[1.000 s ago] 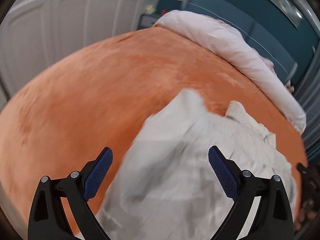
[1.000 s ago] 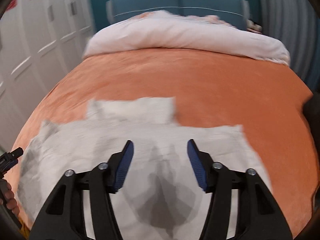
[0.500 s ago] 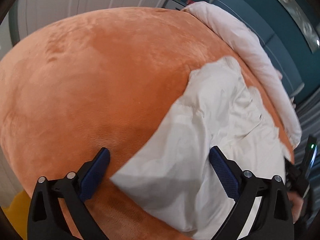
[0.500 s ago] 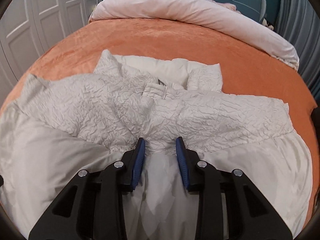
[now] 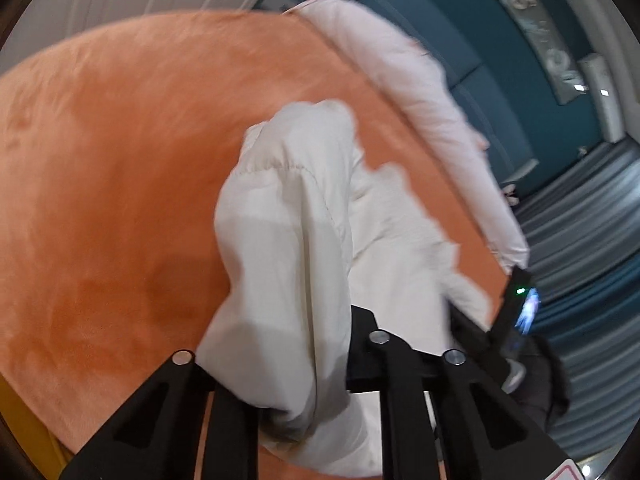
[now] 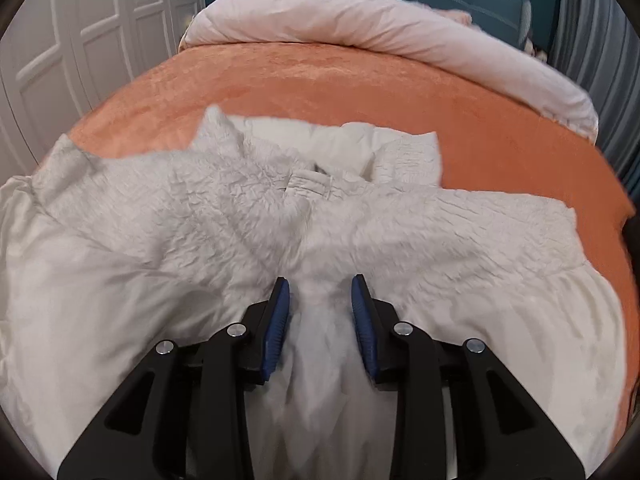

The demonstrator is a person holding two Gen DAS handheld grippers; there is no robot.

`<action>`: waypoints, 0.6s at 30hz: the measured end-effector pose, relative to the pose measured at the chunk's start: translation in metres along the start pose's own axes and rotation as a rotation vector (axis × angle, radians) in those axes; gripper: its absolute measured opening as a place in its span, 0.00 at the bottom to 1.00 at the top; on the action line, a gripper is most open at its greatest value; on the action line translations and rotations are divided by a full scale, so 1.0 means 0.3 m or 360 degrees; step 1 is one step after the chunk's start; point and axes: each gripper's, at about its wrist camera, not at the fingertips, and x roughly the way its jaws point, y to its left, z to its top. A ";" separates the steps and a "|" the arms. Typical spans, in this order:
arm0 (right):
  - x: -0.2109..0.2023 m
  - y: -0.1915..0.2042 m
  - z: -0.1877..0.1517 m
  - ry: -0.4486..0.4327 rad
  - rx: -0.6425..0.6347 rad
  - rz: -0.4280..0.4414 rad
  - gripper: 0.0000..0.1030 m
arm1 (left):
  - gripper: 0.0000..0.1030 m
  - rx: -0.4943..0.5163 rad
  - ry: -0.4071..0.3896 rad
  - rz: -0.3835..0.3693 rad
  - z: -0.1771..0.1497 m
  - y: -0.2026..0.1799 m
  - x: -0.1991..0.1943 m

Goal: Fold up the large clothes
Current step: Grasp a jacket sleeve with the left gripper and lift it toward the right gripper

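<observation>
Two grippers working one white garment (image 6: 224, 216) on the bed (image 6: 360, 92).
L gripper (image 5: 288, 392): fingers hidden under a bunched fold of the garment (image 5: 288, 240) draping over them, so gap can't be read; cloth looks to be lifting from between them. R gripper (image 6: 320, 324): blue-padded fingers (image 6: 276, 328) sitting at a narrow gap w/ a ridge of cloth between, pads touching or nearly touching it; can't tell if it's pinching. Garment is lying spread across the near half of the orange bed cover, crinkled top part toward the one pale duvet (image 6: 392, 28) rolled at the head end.
</observation>
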 end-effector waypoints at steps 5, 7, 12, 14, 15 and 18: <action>-0.212 -0.120 -0.073 -0.0055 0.0201 0.0252 0.23 | 0.09 0.0205 -0.0092 -0.0063 -0.006 -0.178 -0.107; -0.220 -0.137 -0.111 0.0014 0.0210 0.0306 0.16 | 0.09 0.0258 -0.0112 -0.0073 -0.015 -0.237 -0.124; -0.136 -0.106 -0.208 0.0165 0.0171 0.0433 0.10 | 0.09 0.0436 -0.0127 -0.0099 -0.059 -0.384 -0.144; -0.113 -0.074 -0.226 0.0152 0.0169 0.0428 0.07 | 0.08 0.0505 -0.0107 -0.0119 -0.081 -0.438 -0.140; -0.102 -0.061 -0.231 0.0148 0.0177 0.0438 0.04 | 0.08 0.0555 -0.0101 -0.0122 -0.091 -0.466 -0.133; -0.076 -0.033 -0.237 0.0143 0.0205 0.0434 0.01 | 0.08 0.0679 -0.0073 -0.0134 -0.140 -0.555 -0.101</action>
